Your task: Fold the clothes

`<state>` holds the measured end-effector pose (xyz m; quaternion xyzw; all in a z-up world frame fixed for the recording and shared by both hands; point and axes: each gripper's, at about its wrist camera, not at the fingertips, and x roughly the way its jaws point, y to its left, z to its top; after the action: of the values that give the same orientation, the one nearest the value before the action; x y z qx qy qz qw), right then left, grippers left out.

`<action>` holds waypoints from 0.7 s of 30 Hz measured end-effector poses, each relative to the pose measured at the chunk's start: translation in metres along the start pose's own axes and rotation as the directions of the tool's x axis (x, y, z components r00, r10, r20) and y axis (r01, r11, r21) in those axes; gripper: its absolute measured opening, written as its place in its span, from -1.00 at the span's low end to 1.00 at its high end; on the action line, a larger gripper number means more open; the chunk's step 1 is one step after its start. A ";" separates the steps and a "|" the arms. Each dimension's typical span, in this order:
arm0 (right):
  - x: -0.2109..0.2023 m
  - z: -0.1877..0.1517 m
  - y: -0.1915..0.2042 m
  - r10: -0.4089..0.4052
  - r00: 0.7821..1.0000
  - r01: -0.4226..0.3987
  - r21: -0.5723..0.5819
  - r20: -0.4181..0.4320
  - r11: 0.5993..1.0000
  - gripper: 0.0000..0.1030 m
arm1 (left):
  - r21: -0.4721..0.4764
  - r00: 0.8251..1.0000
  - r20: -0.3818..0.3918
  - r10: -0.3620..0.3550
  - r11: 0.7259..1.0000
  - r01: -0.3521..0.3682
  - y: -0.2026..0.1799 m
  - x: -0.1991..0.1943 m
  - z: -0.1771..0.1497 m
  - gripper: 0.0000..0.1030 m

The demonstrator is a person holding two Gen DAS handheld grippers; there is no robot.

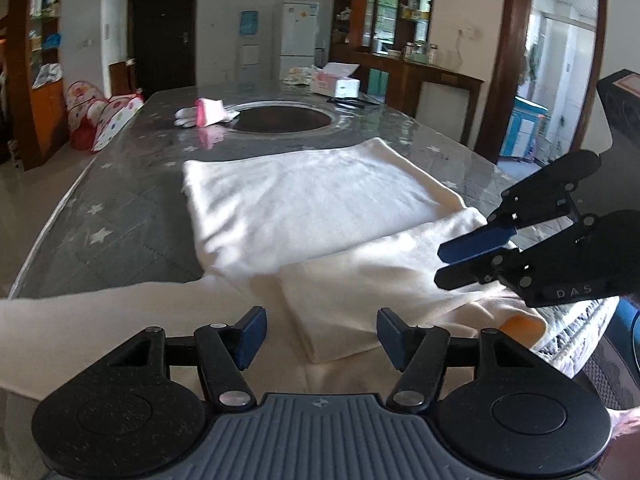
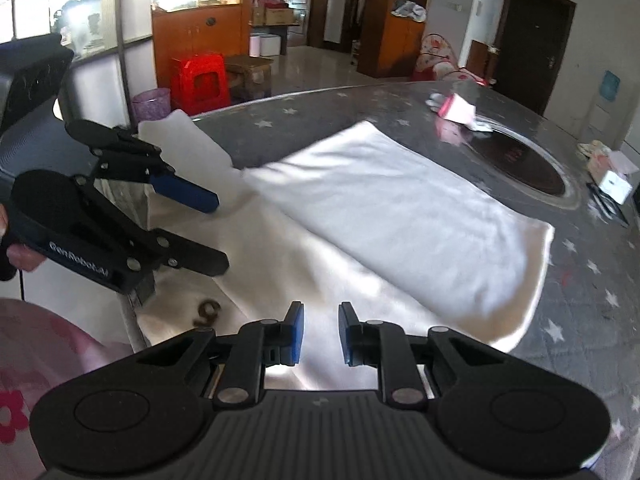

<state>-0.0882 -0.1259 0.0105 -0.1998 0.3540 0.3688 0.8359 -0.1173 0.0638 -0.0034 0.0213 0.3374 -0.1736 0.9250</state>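
Note:
A cream-white garment [image 1: 312,204] lies spread on the grey star-patterned table [image 1: 120,216], its near part folded over into a thicker layer [image 1: 360,300]. One sleeve [image 1: 100,320] trails off to the left. My left gripper [image 1: 320,336] hovers open just above the near fold, nothing between its fingers. My right gripper [image 1: 460,260] comes in from the right over the garment's edge. In the right wrist view the garment [image 2: 400,216] stretches away, my right gripper [image 2: 322,334] is open by a narrow gap above the cloth, and the left gripper [image 2: 204,232] hangs wide open at left.
A dark round inset [image 1: 280,120] sits in the table's middle, with a pink-and-white glove bundle [image 1: 204,114] beside it. A tissue box [image 1: 336,84] stands at the far end. A red stool [image 2: 200,80] and purple bin [image 2: 150,104] stand on the floor beyond the table edge.

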 end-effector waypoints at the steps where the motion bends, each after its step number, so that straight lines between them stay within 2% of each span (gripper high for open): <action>1: 0.004 0.002 0.001 0.013 1.000 -0.013 -0.002 -0.005 1.000 -0.65 | -0.012 1.000 0.004 0.013 1.000 -0.013 0.004 -0.003 -0.001 0.25; 5: 0.017 0.011 0.005 0.036 0.999 -0.037 -0.033 -0.018 0.999 -0.65 | -0.061 0.998 0.021 0.067 0.996 -0.066 0.020 -0.013 -0.003 0.28; 9: 0.025 0.027 0.008 0.061 0.998 -0.061 -0.044 0.009 0.997 -0.65 | -0.111 0.992 0.035 0.122 0.987 -0.117 0.036 -0.024 -0.005 0.29; 14: 0.041 0.040 0.014 0.092 0.996 -0.091 -0.051 0.020 0.995 -0.65 | -0.186 0.977 0.041 0.207 0.963 -0.196 0.061 -0.038 -0.010 0.29; 17: 0.052 0.040 0.017 0.100 0.995 -0.099 -0.056 0.008 0.994 -0.65 | -0.227 0.961 0.034 0.275 0.938 -0.261 0.078 -0.047 -0.014 0.29; 20: 0.050 0.041 0.018 0.101 0.995 -0.101 -0.048 0.013 0.994 -0.65 | -0.278 0.927 0.035 0.373 0.895 -0.350 0.097 -0.057 -0.018 0.29; 21: 0.049 0.042 0.018 0.101 0.995 -0.100 -0.047 0.015 0.994 -0.65 | -0.298 0.910 0.033 0.413 0.873 -0.385 0.104 -0.059 -0.018 0.29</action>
<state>-0.0598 -0.0667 0.0011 -0.1979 0.3476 0.4202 0.8145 -0.1358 0.1828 0.0115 -0.0515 0.3027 0.0706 0.9491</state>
